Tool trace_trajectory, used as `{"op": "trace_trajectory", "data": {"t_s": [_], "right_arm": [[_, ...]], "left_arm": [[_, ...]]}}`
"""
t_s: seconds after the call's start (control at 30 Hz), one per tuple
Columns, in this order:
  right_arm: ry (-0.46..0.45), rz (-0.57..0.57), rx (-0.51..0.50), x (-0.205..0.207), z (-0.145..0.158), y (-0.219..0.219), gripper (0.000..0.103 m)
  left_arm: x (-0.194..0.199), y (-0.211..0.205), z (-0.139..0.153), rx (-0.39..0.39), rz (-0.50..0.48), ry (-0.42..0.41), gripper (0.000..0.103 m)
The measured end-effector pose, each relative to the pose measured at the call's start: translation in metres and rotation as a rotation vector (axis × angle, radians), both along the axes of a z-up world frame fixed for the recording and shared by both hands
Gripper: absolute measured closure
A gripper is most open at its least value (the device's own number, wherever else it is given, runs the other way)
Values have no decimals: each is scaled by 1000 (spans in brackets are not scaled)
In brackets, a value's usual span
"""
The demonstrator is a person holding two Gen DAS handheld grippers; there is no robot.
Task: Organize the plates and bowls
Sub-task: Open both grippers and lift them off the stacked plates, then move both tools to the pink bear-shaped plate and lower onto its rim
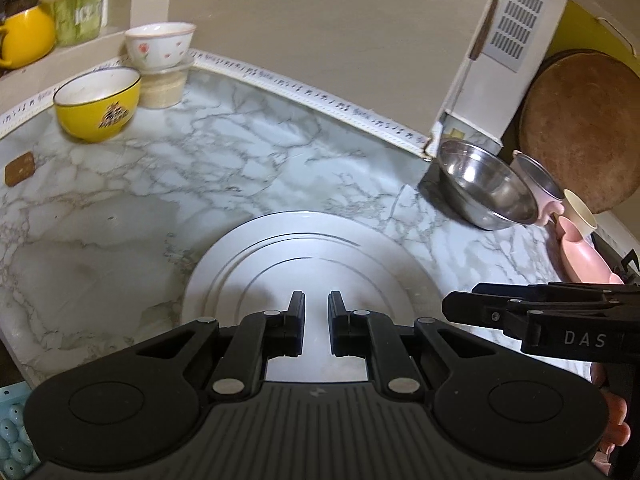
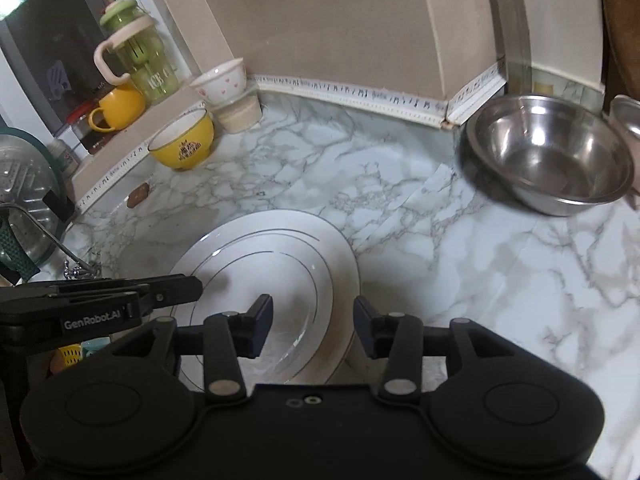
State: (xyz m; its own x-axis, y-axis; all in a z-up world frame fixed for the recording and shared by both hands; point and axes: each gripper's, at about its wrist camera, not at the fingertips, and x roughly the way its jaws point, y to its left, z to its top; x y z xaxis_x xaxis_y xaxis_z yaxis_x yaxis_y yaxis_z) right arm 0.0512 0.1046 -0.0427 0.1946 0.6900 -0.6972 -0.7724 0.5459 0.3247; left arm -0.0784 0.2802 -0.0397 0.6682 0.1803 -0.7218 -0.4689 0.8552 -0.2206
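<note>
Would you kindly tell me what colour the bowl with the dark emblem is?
The bowl is yellow outside, white inside; the right wrist view shows it best.

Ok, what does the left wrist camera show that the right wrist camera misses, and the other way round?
Only the left wrist view shows the round wooden board, the pink-handled pan and the white perforated panel. Only the right wrist view shows the glass lid at its left edge. Both show the stacked white plates on the marble counter, the yellow bowl, the flowered bowl, the steel bowl, the shut left gripper and the open right gripper.
</note>
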Motion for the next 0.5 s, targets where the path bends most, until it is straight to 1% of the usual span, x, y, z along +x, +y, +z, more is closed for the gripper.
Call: {"op": "trace_trajectory", "data": {"t_s": [0.1, 0.17, 0.2, 0.23, 0.3, 0.33, 0.37, 0.43, 0.5], "right_arm": [[-24, -3, 21, -1, 8, -12, 48], [-41, -10, 40, -2, 14, -20, 40], [-48, -14, 49, -2, 17, -25, 39], [-54, -21, 56, -2, 20, -29, 38], [-63, -29, 69, 0, 24, -38, 33], [-69, -37, 75, 1, 26, -43, 30], [-74, -41, 81, 2, 28, -48, 29], [-83, -49, 89, 4, 31, -58, 25], [-90, -65, 99, 6, 34, -70, 22]], "left_arm": [[4, -12, 6, 21, -15, -7, 91], [6, -20, 10, 33, -25, -11, 90], [7, -25, 12, 38, -29, -14, 90], [9, -29, 13, 40, -32, -17, 87], [11, -38, 17, 47, -38, -29, 78], [12, -42, 19, 52, -39, -36, 67], [13, -47, 21, 58, -39, -44, 53], [14, -57, 25, 74, -33, -65, 39], [17, -67, 29, 92, -36, -74, 38]]}}
